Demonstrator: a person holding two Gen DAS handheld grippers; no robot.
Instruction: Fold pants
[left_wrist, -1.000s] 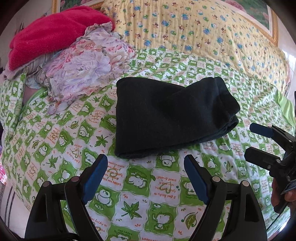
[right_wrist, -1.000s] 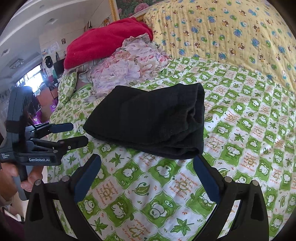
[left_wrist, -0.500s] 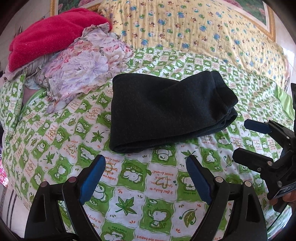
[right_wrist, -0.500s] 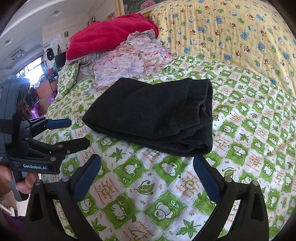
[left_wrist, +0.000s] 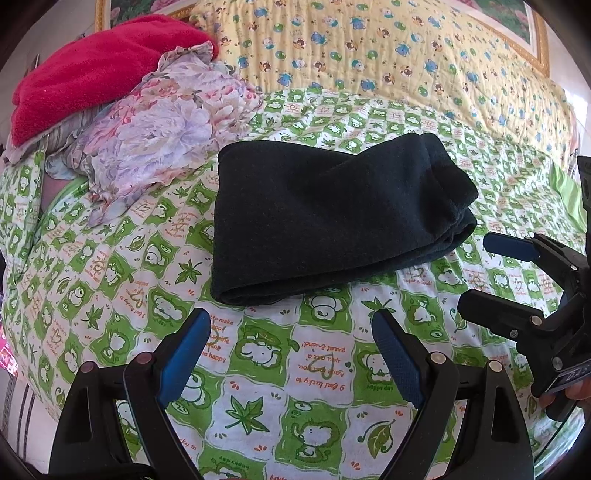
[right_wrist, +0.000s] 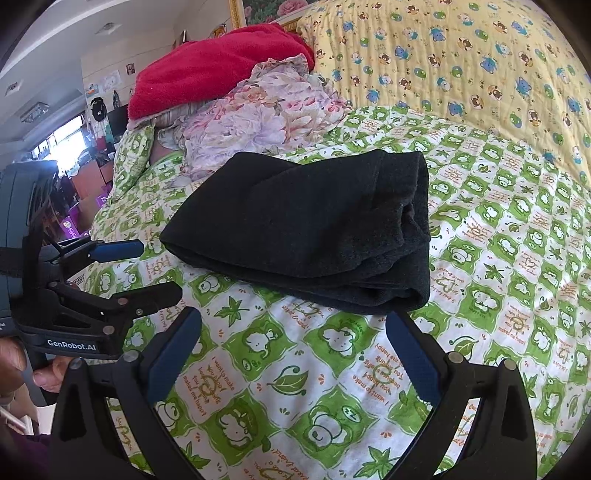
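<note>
The black pants (left_wrist: 328, 218) lie folded in a thick rectangle on the green-and-white bedspread (left_wrist: 280, 373); they also show in the right wrist view (right_wrist: 317, 229). My left gripper (left_wrist: 291, 332) is open and empty, hovering just in front of the pants' near edge. It also shows at the left of the right wrist view (right_wrist: 151, 269), open. My right gripper (right_wrist: 291, 328) is open and empty, just in front of the pants' right end. It also shows at the right of the left wrist view (left_wrist: 476, 273).
A floral cloth (left_wrist: 162, 122) and a red blanket (left_wrist: 92, 70) are piled at the back left of the bed. A yellow patterned quilt (left_wrist: 388, 55) covers the back. The bed's left edge (right_wrist: 103, 206) drops off toward the room.
Both grippers have moved a little closer to the folded pants, which look larger in both views. The pants have not moved.
</note>
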